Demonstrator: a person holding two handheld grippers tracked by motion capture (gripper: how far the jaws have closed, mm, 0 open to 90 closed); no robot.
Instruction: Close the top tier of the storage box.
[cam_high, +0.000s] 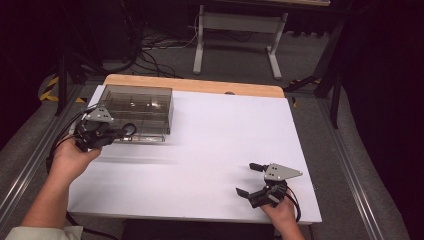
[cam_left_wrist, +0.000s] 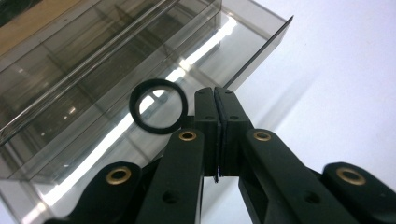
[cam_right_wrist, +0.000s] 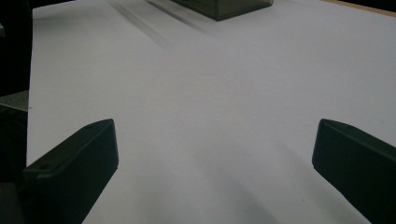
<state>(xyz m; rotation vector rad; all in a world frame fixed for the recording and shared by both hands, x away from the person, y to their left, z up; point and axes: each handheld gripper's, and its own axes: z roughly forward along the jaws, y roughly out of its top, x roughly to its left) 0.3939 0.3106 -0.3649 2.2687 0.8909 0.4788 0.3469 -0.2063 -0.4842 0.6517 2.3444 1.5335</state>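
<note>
- Black ring (cam_left_wrist: 159, 113) pinched at its edge between the tips of the left gripper (cam_left_wrist: 215, 95), jaws pressed together on it.
- Ring held just above the near edge of the smoked clear compartment box (cam_high: 135, 111).
- Right gripper (cam_high: 248, 179) resting low on the white table (cam_high: 225, 135), well apart from the box, jaws spread wide, nothing between them.
- No readable label or writing on box, ring or grippers.

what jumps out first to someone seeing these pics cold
The smoky clear box at the far left of the white table catches the eye first. Next, the black ring, pinched at its edge by the shut left tongs over the box. The right tongs rest wide open near the table's front right.
</note>
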